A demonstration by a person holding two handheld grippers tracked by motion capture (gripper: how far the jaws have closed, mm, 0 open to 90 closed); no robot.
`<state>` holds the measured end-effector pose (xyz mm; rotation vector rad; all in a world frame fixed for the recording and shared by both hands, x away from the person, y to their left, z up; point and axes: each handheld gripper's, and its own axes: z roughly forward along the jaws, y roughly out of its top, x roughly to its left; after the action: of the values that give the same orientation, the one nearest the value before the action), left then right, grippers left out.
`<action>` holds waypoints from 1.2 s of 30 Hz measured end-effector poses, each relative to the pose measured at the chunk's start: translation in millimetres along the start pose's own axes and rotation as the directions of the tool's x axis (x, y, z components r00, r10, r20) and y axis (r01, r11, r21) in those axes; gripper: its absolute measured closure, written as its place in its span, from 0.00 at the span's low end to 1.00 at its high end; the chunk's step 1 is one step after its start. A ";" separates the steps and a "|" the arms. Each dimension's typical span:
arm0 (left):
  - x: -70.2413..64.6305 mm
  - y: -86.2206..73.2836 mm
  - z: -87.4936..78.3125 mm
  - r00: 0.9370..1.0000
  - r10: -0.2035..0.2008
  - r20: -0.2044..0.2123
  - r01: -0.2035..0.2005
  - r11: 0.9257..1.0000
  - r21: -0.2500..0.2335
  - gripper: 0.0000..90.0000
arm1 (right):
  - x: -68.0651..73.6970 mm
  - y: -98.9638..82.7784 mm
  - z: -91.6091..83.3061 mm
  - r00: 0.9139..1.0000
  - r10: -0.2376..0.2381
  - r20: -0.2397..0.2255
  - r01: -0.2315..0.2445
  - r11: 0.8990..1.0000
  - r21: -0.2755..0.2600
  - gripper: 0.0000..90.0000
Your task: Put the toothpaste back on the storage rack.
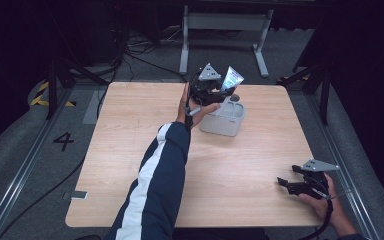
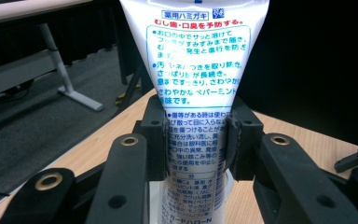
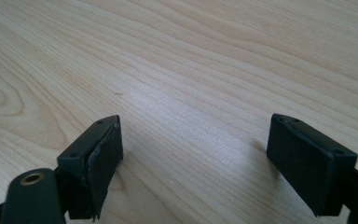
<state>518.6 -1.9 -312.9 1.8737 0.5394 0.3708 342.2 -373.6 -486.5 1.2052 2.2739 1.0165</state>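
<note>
High view: white printed toothpaste tube (image 1: 231,79) is clamped by left gripper (image 1: 215,91) above pale grey plastic container (image 1: 223,120); right gripper (image 1: 286,184) is held wide over light wooden table (image 1: 130,150)

Only the white bin (image 1: 223,120) obstructs the wide, bare wooden table (image 1: 240,165).

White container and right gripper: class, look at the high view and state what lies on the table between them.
Nothing: in the high view only bare tabletop stretches from the white container to the right gripper.
</note>
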 end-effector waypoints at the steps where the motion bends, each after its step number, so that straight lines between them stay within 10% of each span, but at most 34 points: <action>1: 0.4 -0.3 2.5 1.000 0.000 0.002 0.000 1.000 0.002 0.74 | 0.0 0.0 0.0 1.000 0.000 0.001 0.000 1.000 0.000 0.21; 36: 13.3 -35.7 46.1 0.998 -0.050 -0.047 0.052 0.998 0.039 0.72 | 0.1 -0.4 -0.4 1.000 -0.004 -0.002 0.004 1.000 0.001 0.21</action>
<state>546.0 -20.7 -362.6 1.8902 0.6286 0.3730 341.7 -373.9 -486.5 1.1996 2.2773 1.0155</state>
